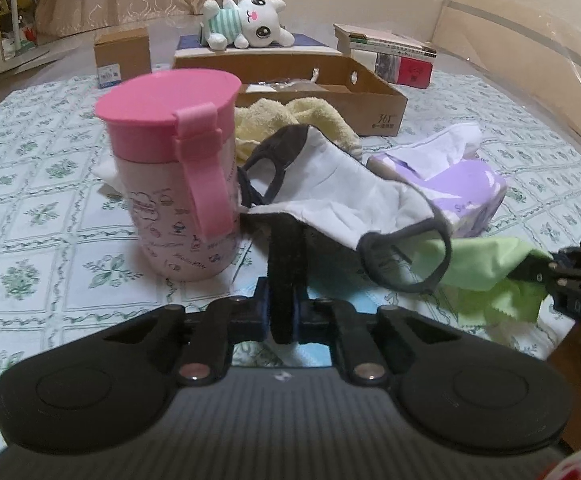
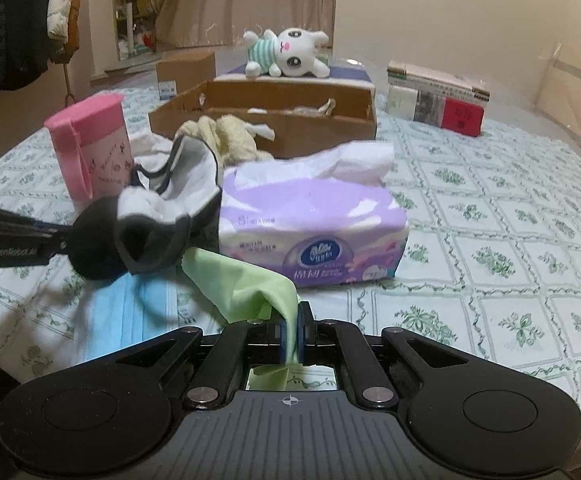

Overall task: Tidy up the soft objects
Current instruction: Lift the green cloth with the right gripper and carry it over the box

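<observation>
My left gripper (image 1: 282, 312) is shut on the black strap of a grey-and-white cloth face mask (image 1: 342, 204) and holds it above the table; the mask also shows in the right wrist view (image 2: 170, 200). My right gripper (image 2: 290, 340) is shut on a light green cloth (image 2: 242, 284), which also shows in the left wrist view (image 1: 486, 264). A yellow towel (image 1: 290, 120) lies in front of an open cardboard box (image 1: 374, 100). A blue surgical mask (image 2: 130, 320) lies flat on the table under the lifted mask.
A pink lidded cup (image 1: 178, 184) stands at the left. A purple tissue pack (image 2: 310, 232) sits mid-table. A white plush cat (image 1: 250, 22) lies on a box behind. Books (image 2: 438, 96) are stacked at the back right. A small carton (image 1: 122, 56) stands at the back left.
</observation>
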`<state>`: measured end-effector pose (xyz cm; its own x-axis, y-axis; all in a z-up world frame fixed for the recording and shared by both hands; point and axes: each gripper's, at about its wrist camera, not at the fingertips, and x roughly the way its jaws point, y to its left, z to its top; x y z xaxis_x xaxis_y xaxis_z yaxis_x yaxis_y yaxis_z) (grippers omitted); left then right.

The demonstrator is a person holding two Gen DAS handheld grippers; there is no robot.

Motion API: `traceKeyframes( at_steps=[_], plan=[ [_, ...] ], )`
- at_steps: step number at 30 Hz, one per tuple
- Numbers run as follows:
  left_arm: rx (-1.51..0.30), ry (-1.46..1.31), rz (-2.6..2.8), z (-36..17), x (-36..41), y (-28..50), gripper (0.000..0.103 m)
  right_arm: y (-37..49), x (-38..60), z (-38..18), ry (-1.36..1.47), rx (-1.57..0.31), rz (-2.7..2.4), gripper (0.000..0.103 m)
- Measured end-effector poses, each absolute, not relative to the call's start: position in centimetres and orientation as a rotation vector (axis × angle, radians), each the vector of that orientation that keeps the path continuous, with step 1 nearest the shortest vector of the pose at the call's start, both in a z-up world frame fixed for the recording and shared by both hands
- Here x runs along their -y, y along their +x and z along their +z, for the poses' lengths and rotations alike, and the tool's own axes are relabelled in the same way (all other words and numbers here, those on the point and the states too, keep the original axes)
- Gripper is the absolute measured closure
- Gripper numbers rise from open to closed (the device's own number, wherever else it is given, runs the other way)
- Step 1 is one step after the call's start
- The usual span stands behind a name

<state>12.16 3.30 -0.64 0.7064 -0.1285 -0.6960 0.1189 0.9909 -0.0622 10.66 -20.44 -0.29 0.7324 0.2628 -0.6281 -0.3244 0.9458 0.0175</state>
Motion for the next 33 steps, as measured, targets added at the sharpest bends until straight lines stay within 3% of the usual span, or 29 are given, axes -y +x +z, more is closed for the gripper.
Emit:
traceKeyframes(
  at_steps=[19, 33],
  plan=[
    [-0.688, -0.007, -0.142, 5.0, -4.5, 8.0, 0.094, 8.7, 19.9, 4.6, -0.088, -0.567, 0.341, 0.098],
    [-0.639, -0.009, -0.204, 8.5, -3.8, 10.7, 0.094, 11.3, 20.1, 7.5, -0.070, -0.520, 0.366, 0.098]
  ],
)
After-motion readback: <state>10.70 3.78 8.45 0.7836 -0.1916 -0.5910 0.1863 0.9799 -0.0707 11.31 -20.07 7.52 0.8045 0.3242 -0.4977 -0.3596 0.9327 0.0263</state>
